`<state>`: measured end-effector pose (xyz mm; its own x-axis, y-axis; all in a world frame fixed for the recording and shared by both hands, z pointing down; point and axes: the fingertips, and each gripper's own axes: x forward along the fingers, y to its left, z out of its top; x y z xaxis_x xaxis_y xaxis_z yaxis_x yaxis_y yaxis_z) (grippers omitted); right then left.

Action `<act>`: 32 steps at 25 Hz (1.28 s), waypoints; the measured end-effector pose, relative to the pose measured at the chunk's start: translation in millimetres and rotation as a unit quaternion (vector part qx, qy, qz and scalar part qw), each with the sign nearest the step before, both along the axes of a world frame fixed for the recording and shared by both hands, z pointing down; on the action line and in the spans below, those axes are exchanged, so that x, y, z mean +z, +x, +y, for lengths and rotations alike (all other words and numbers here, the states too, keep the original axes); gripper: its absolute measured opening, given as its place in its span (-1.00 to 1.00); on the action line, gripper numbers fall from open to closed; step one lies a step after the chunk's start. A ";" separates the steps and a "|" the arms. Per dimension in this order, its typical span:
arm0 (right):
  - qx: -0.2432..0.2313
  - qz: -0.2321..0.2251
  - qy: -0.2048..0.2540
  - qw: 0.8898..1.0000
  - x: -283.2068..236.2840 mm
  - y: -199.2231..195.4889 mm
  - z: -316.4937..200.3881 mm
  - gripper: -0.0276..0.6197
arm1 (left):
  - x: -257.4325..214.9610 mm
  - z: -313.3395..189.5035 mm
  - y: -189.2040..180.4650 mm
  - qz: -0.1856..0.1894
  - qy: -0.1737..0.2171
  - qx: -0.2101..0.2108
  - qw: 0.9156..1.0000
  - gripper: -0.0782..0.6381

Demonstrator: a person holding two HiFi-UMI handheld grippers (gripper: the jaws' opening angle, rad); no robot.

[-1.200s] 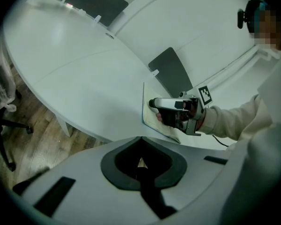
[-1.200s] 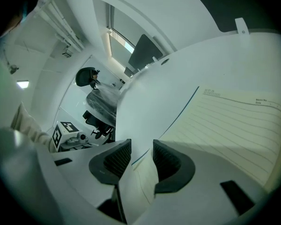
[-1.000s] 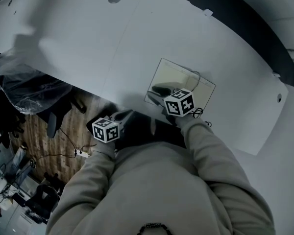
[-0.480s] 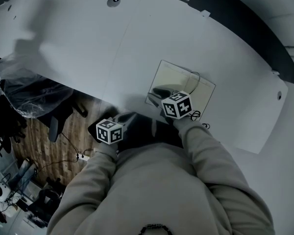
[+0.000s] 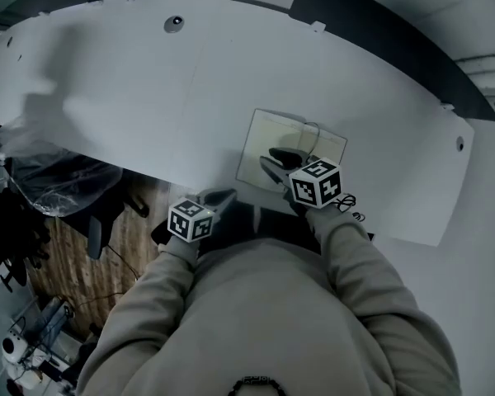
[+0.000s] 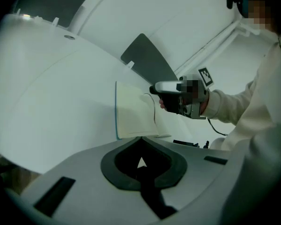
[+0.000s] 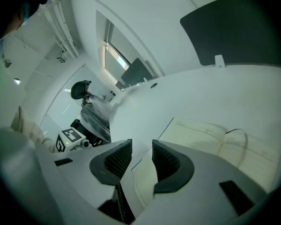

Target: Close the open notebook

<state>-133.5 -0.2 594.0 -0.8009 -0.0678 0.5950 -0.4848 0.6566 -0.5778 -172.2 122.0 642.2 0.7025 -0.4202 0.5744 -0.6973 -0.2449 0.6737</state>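
The white table (image 5: 132,81) carries the open notebook (image 5: 268,143) near its front edge. Fingers of the right gripper (image 7: 141,154) stand wide around a raised page (image 7: 145,186). Those of the left gripper (image 6: 140,140) are together, empty. Fold it over gently, avoiding creases.

light: dim, cool, even | shadows: soft | edges: fisheye-warped, dark vignette | focus: slightly soft

Pale beige long sleeves (image 5: 153,299) end at the left gripper (image 5: 224,195) and right gripper (image 5: 271,165), each bearing a black-and-white marker cube (image 5: 190,220).
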 end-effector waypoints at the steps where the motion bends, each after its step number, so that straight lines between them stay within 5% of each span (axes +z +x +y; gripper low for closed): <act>1: 0.004 -0.003 0.006 1.000 -7.8 8.4 -5.6 -0.46 | -5.0 -6.3 1.2 0.002 0.005 0.003 1.000 -0.78; 14: 0.095 -0.018 0.032 0.995 -63.7 142.3 -42.8 -0.56 | -53.8 -82.7 25.1 0.001 0.062 0.058 0.996 -0.78; 32: 0.128 -0.033 0.058 0.989 -100.5 174.7 -39.9 -0.62 | -99.1 -116.6 62.9 0.009 0.092 0.090 0.992 -0.78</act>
<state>41.3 -40.0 493.5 -0.7847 -0.3390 0.5190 -0.6086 0.5804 -0.5411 -109.3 5.5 543.1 0.7858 -0.3830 0.4856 -0.6185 -0.4848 0.6184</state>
